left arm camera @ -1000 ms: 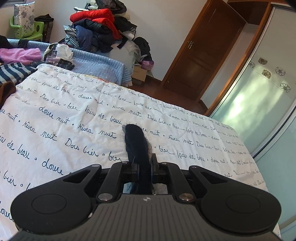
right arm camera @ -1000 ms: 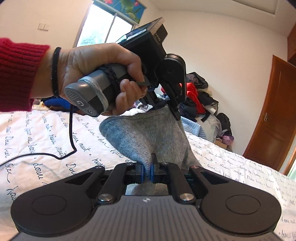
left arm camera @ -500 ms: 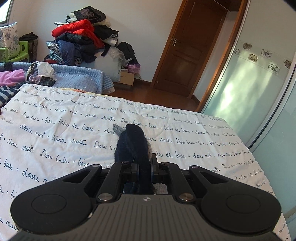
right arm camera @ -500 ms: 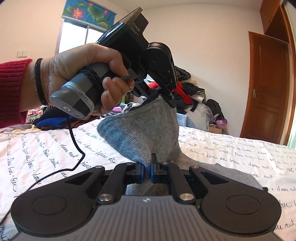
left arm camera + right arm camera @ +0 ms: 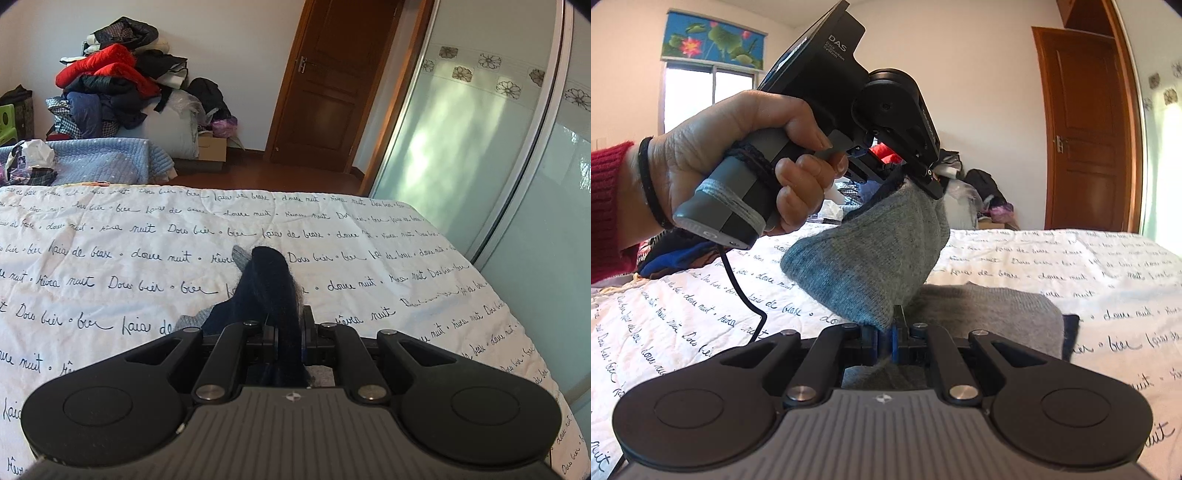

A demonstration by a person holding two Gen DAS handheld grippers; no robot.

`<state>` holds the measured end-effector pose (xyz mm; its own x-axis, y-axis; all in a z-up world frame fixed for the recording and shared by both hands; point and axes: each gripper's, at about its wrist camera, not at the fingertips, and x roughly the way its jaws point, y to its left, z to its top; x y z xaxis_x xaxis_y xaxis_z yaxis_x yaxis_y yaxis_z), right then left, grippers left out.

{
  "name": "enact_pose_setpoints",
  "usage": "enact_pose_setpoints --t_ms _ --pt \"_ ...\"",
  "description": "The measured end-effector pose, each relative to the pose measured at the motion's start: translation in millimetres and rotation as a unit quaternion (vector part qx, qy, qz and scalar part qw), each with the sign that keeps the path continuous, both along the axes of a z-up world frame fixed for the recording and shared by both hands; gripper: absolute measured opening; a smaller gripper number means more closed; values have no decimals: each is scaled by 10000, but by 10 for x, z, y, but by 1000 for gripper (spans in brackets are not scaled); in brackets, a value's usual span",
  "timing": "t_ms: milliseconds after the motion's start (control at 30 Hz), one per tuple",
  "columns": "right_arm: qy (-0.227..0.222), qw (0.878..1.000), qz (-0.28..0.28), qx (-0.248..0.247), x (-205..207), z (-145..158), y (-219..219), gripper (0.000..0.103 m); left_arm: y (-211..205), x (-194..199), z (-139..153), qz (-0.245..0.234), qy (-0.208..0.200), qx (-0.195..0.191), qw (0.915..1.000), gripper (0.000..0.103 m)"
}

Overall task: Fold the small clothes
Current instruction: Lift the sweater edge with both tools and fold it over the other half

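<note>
left gripper (image 5: 286,332): jaws closed tight on the dark navy edge of a grey garment (image 5: 871,251), cloth bunched between the blue pads. in the left wrist view the navy fabric rises at 12 o'clock from the jaws, with a sliver of grey showing at 11 o'clock.

right gripper (image 5: 884,336): jaws pinched shut on a grey fold of the same garment, a thin layer caught between them.

right wrist view: the left gripper is held in a hand (image 5: 738,162) at 10 o'clock, red sleeve and black wristband behind it. it lifts one part of the garment clear of the bedspread (image 5: 1071,266); the rest lies flat on the bedspread at 1 o'clock, navy trim at its far edge.

a black cable (image 5: 742,291) hangs from the handle down to the bedspread. a clothes pile (image 5: 110,85) sits at 10 o'clock in the left wrist view, a brown door (image 5: 332,81) at 12.
</note>
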<state>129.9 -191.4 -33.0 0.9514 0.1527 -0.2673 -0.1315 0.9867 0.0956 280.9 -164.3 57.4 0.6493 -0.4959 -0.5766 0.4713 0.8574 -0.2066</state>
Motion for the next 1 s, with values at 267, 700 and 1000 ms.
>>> enact_pose_setpoints --t_ms 267,700,1000 --pt "198 9992 -163 312 -114 -66 -284 7 -338 -7 -185 -215 156 108 9996 10" --pt "566 9925 -236 1059 -121 -231 -587 7 -728 -48 -473 -424 286 327 9982 10" --pt "839 9775 -281 1914 -131 -378 -855 7 -971 -70 -653 -538 394 410 9969 10"
